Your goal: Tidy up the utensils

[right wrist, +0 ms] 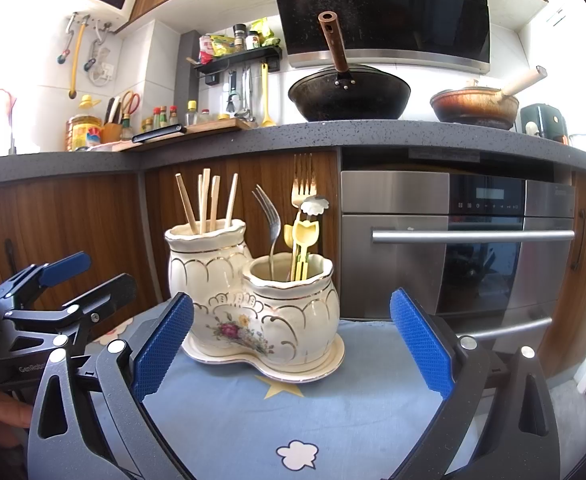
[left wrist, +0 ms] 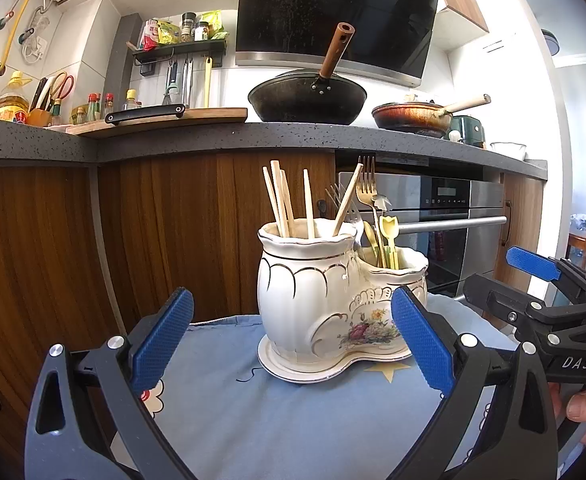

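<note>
Both the left gripper (left wrist: 293, 340) and right gripper (right wrist: 291, 340) hover with jaws apart; the ceramic holder (right wrist: 253, 304) at twelve o'clock carries chopsticks (right wrist: 207, 204) and forks (right wrist: 303, 192)

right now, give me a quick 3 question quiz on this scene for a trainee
1. True or false: the chopsticks stand in the taller pot of the holder.
2. Which pot holds the forks: A taller, B shorter?
3. What are the left tongs and right tongs holding?

Key: 1 true; 2 B; 3 nothing, both are open and apart from the holder.
</note>
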A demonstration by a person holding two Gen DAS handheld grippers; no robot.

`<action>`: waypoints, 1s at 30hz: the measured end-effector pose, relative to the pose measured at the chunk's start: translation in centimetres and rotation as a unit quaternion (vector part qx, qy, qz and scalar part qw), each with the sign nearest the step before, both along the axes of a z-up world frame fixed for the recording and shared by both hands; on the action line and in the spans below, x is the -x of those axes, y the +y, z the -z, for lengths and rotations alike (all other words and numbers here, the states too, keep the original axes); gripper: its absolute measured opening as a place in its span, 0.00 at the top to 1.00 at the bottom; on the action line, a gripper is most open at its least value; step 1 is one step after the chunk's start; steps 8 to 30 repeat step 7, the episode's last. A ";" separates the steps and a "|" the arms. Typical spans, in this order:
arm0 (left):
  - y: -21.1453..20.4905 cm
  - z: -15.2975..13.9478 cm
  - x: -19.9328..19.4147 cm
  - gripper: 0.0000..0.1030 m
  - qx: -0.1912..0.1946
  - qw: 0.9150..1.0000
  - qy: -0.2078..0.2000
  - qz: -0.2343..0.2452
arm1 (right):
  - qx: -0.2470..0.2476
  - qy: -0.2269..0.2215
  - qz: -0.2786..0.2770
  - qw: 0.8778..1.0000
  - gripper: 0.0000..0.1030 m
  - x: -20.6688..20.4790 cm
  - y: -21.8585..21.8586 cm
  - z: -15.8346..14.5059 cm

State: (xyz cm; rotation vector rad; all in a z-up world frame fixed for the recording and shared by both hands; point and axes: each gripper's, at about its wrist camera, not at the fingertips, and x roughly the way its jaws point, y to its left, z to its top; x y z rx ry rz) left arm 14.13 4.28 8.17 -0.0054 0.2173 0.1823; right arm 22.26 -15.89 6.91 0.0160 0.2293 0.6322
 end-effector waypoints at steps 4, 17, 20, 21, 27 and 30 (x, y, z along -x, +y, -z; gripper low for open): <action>0.1 0.1 -0.1 0.05 0.001 1.000 0.006 -0.003 | 0.000 0.002 0.001 1.000 0.05 -0.1 -0.1 0.0; 0.1 0.1 -0.1 0.05 0.000 1.000 0.011 -0.003 | 0.001 0.002 0.002 1.000 0.05 -0.1 0.0 0.1; 0.1 0.1 -0.1 0.05 0.000 1.000 0.011 -0.003 | 0.001 0.002 0.002 1.000 0.05 -0.1 0.0 0.1; 0.1 0.1 -0.1 0.05 0.000 1.000 0.011 -0.003 | 0.001 0.002 0.002 1.000 0.05 -0.1 0.0 0.1; 0.1 0.1 -0.1 0.05 0.000 1.000 0.011 -0.003 | 0.001 0.002 0.002 1.000 0.05 -0.1 0.0 0.1; 0.1 0.1 -0.1 0.05 0.000 1.000 0.011 -0.003 | 0.001 0.002 0.002 1.000 0.05 -0.1 0.0 0.1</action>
